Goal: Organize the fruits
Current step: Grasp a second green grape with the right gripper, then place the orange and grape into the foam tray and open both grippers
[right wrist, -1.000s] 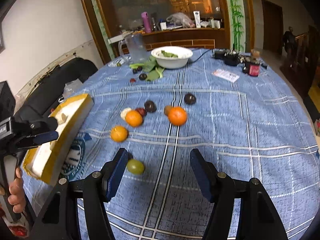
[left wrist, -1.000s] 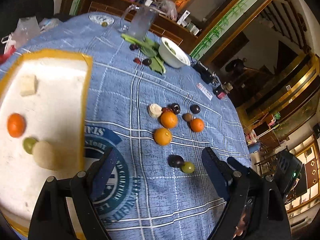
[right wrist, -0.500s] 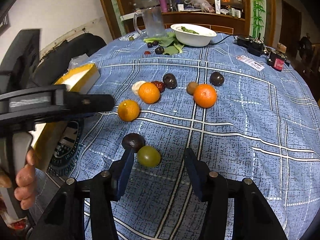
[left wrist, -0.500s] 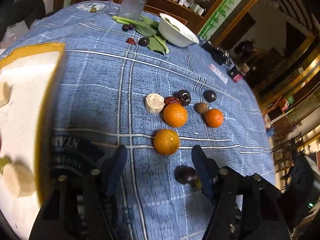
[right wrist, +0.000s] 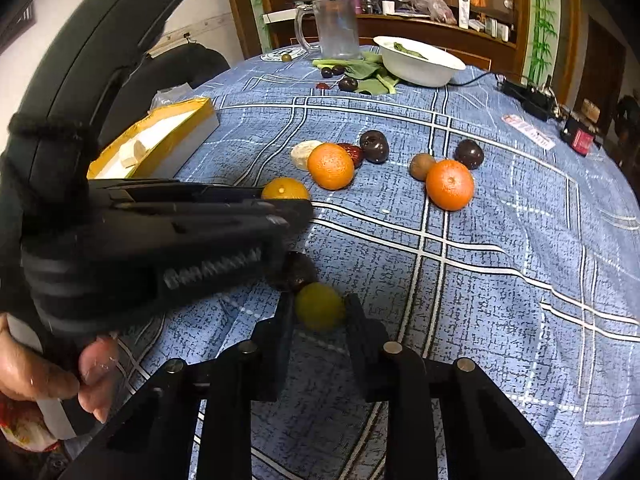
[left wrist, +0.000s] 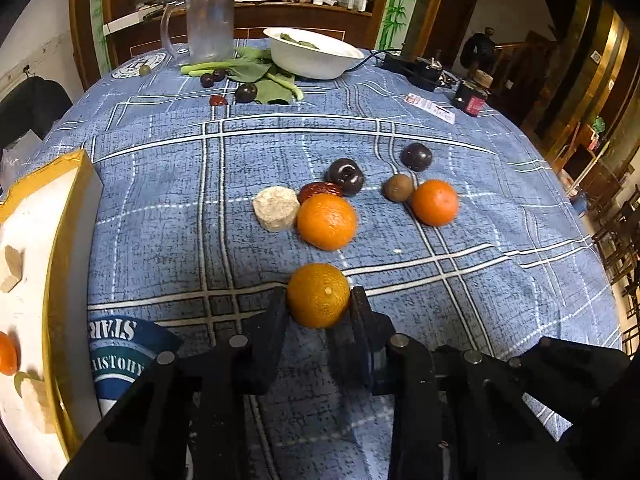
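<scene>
On the blue plaid cloth of the worktop [left wrist: 460, 312], the left tongs [left wrist: 319, 300] pinch a yellow-orange citrus [left wrist: 318, 295], one finger pressed to each side of it while it sits on the cloth. Beyond that citrus lies a larger orange [left wrist: 327, 221], with a pale round slice [left wrist: 276, 209] touching its left side and a red date [left wrist: 320, 191] and a dark plum [left wrist: 346, 176] just behind it. To the right of the larger orange are a brown kiwi-like fruit [left wrist: 398, 187], a smaller orange [left wrist: 435, 202] touching it, and a second dark plum [left wrist: 416, 157] farther back. Left of the held citrus stands a yellow-rimmed tray [left wrist: 66, 264], its white floor carrying a pale cube [left wrist: 12, 269], an orange piece [left wrist: 7, 353] and what may be a green grape, cut off by the edge of the view.

Nearer than the citrus [right wrist: 285, 189] in the right wrist view, the right tongs [right wrist: 320, 314] close around a green grape [right wrist: 320, 307], both fingers against its sides. A dark fruit [right wrist: 298, 272] touches the grape's far-left side. The left tongs [right wrist: 256, 210] reach in from the left, gripped by the person's left hand [right wrist: 60, 376].

Far behind the larger orange, a white bowl [left wrist: 316, 56] and a clear jug [left wrist: 208, 26] stand by green leaves [left wrist: 260, 76] with small dark fruits [left wrist: 245, 92] among them.
</scene>
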`<state>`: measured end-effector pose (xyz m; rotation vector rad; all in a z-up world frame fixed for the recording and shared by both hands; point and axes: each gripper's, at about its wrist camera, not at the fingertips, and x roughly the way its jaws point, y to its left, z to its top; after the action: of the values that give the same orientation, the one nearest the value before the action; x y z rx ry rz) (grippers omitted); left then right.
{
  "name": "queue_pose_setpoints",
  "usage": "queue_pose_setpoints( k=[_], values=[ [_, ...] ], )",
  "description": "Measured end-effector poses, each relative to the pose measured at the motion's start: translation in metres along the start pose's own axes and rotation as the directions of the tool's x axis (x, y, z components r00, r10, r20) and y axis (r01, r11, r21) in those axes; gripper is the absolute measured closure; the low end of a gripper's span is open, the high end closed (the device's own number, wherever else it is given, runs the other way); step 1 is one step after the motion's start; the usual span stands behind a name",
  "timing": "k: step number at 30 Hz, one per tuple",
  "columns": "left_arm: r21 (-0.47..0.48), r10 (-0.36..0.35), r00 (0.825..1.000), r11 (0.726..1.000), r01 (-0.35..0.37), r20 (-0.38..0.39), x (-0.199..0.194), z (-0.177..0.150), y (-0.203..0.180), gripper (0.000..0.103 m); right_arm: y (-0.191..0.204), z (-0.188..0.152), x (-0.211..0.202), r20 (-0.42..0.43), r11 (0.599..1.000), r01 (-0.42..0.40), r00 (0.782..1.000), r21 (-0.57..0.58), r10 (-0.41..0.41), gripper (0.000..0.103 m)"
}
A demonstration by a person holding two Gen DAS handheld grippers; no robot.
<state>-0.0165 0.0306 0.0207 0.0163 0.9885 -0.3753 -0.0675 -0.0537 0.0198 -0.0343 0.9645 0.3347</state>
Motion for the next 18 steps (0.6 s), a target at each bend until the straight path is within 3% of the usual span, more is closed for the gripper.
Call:
queue_pose_setpoints(
  k=[4, 10, 13, 18],
  values=[
    [-0.045, -0.031, 0.999, 0.998, 0.032, 0.026, -0.014, -0.001, 0.009, 0.073, -0.002, -0.002, -0.006, 0.015, 1.0, -0.021, 1.0, 0.017, 0.02, 0.076],
    [-0.141, -0.049, 0.992, 0.988, 0.066, 0.117, -0.072, -0.012, 0.043, 0.073, 0.006, 0.0, -0.031, 0.071, 0.999, -0.033, 0.997, 0.008, 0.032, 0.076],
    [-0.198, 0.004, 0.985, 0.98, 0.031, 0.173, -0.107, -0.022, 0.074, 0.073, 0.015, 0.004, -0.042, 0.094, 0.999, -0.048, 0.994, -0.012, 0.049, 0.076],
    [-0.289, 0.202, 0.957, 0.947, -0.138, 0.206, -0.151, -0.051, 0.13, 0.073, 0.045, 0.015, -0.056, 0.128, 0.993, -0.107, 0.985, -0.046, 0.112, 0.076]
  ],
)
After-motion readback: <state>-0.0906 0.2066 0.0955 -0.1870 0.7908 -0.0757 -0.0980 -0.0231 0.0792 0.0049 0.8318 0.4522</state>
